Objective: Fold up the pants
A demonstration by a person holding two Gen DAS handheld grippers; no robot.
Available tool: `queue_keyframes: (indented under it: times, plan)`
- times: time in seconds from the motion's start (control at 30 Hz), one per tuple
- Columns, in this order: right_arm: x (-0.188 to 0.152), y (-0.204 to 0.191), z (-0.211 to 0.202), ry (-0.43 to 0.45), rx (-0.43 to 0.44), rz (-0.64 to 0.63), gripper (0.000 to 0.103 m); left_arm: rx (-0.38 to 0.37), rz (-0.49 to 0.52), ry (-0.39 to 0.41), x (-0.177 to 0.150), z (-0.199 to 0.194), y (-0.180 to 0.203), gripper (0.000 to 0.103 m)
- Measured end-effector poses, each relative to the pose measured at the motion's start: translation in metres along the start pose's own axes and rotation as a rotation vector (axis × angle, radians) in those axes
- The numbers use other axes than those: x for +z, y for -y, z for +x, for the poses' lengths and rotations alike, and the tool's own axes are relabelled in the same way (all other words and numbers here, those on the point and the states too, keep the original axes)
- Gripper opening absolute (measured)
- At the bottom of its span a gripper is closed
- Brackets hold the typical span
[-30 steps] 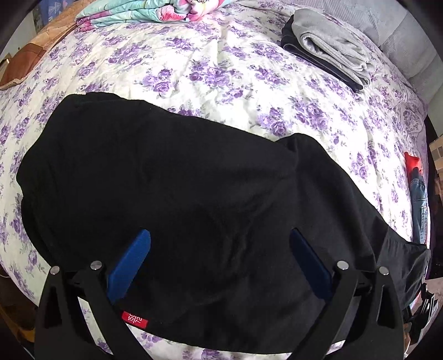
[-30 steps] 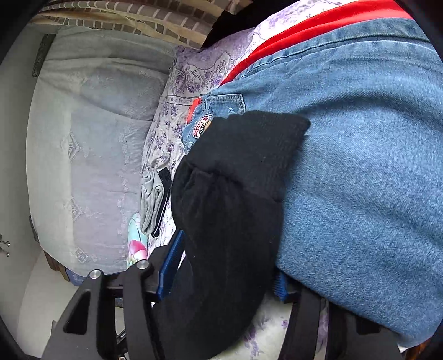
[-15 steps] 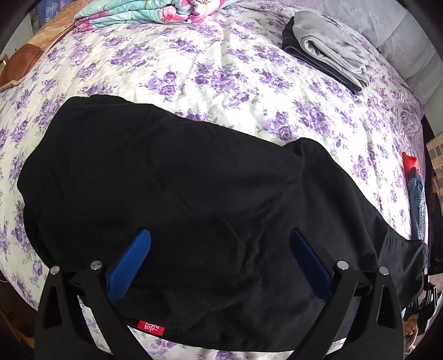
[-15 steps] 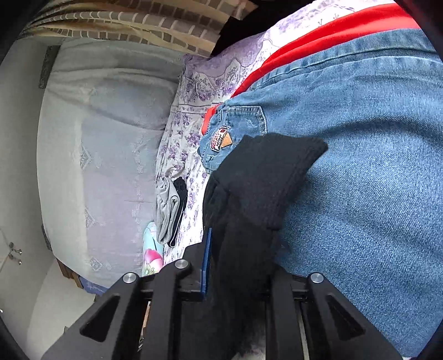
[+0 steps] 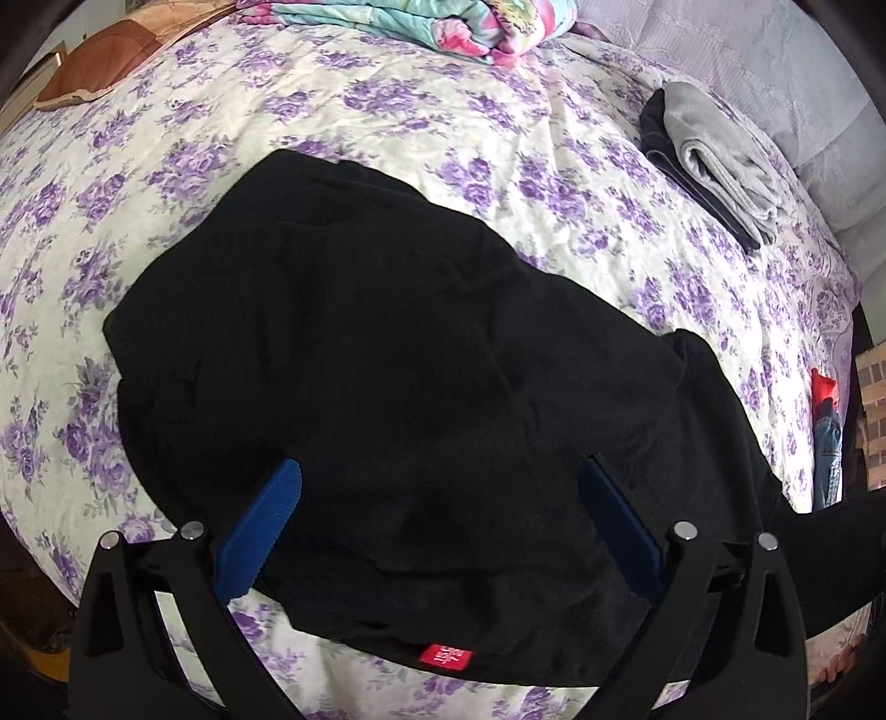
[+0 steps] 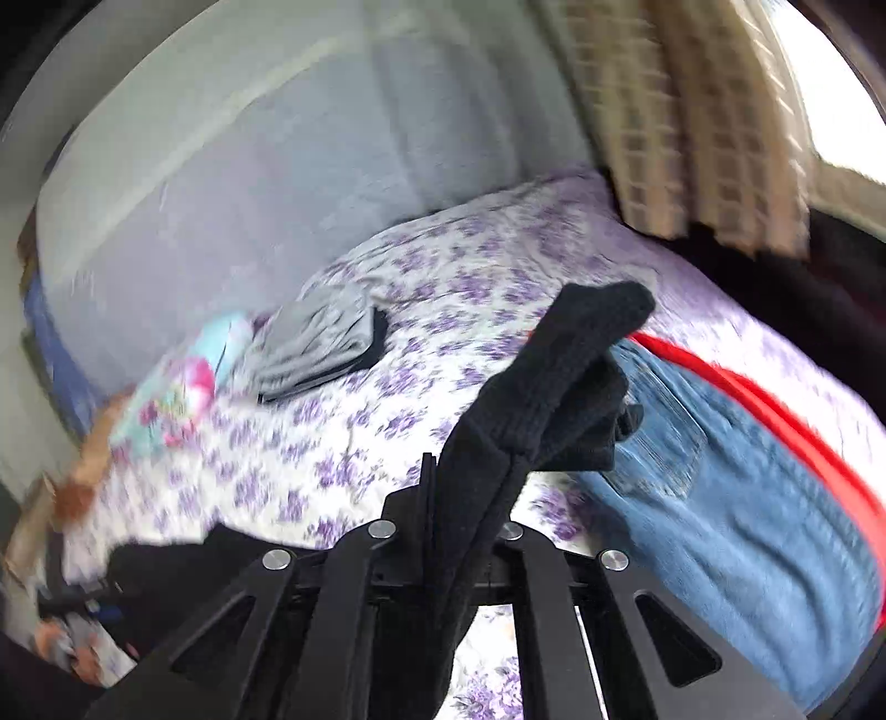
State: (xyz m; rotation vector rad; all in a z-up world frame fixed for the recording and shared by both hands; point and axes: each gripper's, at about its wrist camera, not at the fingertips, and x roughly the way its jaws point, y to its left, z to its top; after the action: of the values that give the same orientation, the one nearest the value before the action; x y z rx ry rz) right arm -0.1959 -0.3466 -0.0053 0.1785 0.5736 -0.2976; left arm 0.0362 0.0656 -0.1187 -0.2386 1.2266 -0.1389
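Black pants [image 5: 415,332] lie spread on the flowered bed sheet [image 5: 498,122], a red label [image 5: 444,656] at their near edge. My left gripper [image 5: 440,468] hovers over them, its blue fingers [image 5: 260,531] wide open with nothing pinched. One leg runs off to the right. In the right wrist view that leg's cuff end [image 6: 576,354] stands up out of my right gripper [image 6: 459,482]. The jaws are closing tight on the black cloth, which is lifted clear of the bed.
Blue jeans [image 6: 747,498] with a red edge lie at the bed's right side. A folded grey and dark stack [image 5: 714,160] sits at the far right, also seen as the stack [image 6: 321,343]. A flowered quilt [image 5: 421,22] is at the back and a checked curtain [image 6: 692,111] hangs on the right.
My right gripper closed on the black leg end, rolled, and lifted it up off the jeans. The left gripper slid left over the pants, staying open.
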Motion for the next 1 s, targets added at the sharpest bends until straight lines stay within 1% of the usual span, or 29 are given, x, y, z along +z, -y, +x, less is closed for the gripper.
queue_keyframes:
  times: [0.07, 0.1, 0.13, 0.2, 0.27, 0.33, 0.4, 0.47, 0.5, 0.57, 0.6, 0.63, 0.67, 0.7, 0.73, 0.77, 0.8, 0.83, 0.9, 0.93, 1.0]
  plan:
    - [-0.011, -0.062, 0.022, -0.054, 0.017, -0.248, 0.006, -0.004, 0.003, 0.01, 0.001, -0.004, -0.008, 0.098]
    - [-0.021, -0.087, 0.036, -0.084, 0.038, -0.346, 0.006, -0.005, 0.006, 0.013, 0.0, -0.006, -0.01, 0.098]
    - [-0.036, -0.111, 0.047, -0.11, 0.063, -0.433, 0.006, -0.006, 0.012, 0.016, 0.0, -0.007, -0.013, 0.098]
    - [-0.062, -0.149, 0.067, -0.177, 0.114, -0.554, 0.006, -0.009, 0.027, 0.021, 0.0, -0.01, -0.017, 0.098]
    - [-0.084, -0.173, 0.077, -0.222, 0.136, -0.626, 0.006, 0.005, 0.055, 0.033, -0.002, -0.015, -0.02, 0.098]
    - [-0.094, -0.181, 0.077, -0.247, 0.142, -0.666, 0.006, 0.034, 0.071, 0.053, -0.003, -0.021, -0.023, 0.098]
    - [-0.09, -0.18, 0.073, -0.247, 0.144, -0.65, 0.006, 0.036, 0.063, 0.068, -0.004, -0.026, -0.03, 0.098]
    - [-0.084, -0.185, 0.072, -0.227, 0.138, -0.672, 0.006, 0.036, 0.043, 0.073, -0.005, -0.028, -0.038, 0.098]
    - [-0.086, -0.189, 0.07, -0.22, 0.139, -0.692, 0.006, 0.035, 0.03, 0.072, -0.005, -0.029, -0.043, 0.098]
    - [-0.094, -0.197, 0.074, -0.241, 0.153, -0.729, 0.006, 0.028, 0.003, 0.065, -0.006, -0.028, -0.051, 0.098]
    - [-0.102, -0.202, 0.077, -0.266, 0.16, -0.763, 0.008, 0.024, -0.01, 0.062, -0.007, -0.027, -0.054, 0.098]
    - [-0.112, -0.208, 0.083, -0.31, 0.164, -0.812, 0.012, 0.019, -0.018, 0.06, -0.007, -0.027, -0.056, 0.098]
    - [-0.121, -0.214, 0.082, -0.327, 0.162, -0.862, 0.021, 0.017, -0.023, 0.06, -0.007, -0.027, -0.058, 0.098]
    - [-0.126, -0.217, 0.077, -0.303, 0.147, -0.913, 0.024, 0.019, -0.023, 0.063, -0.007, -0.028, -0.059, 0.098]
    - [-0.125, -0.218, 0.071, -0.301, 0.16, -0.926, 0.026, 0.022, -0.022, 0.067, -0.007, -0.028, -0.059, 0.098]
    - [-0.119, -0.215, 0.066, -0.314, 0.202, -0.903, 0.032, 0.026, -0.02, 0.07, -0.007, -0.029, -0.059, 0.098]
    - [-0.111, -0.21, 0.058, -0.329, 0.266, -0.855, 0.035, 0.028, -0.02, 0.072, -0.007, -0.029, -0.059, 0.098]
    - [-0.1, -0.204, 0.05, -0.333, 0.317, -0.8, 0.036, 0.029, -0.022, 0.073, -0.007, -0.029, -0.06, 0.098]
    - [-0.078, -0.191, 0.036, -0.319, 0.377, -0.684, 0.036, 0.032, -0.035, 0.07, -0.008, -0.029, -0.063, 0.098]
    - [-0.066, -0.184, 0.035, -0.308, 0.389, -0.61, 0.037, 0.029, -0.046, 0.068, -0.009, -0.029, -0.066, 0.098]
    - [-0.045, -0.17, 0.041, -0.282, 0.354, -0.461, 0.04, 0.021, -0.075, 0.064, -0.01, -0.027, -0.071, 0.098]
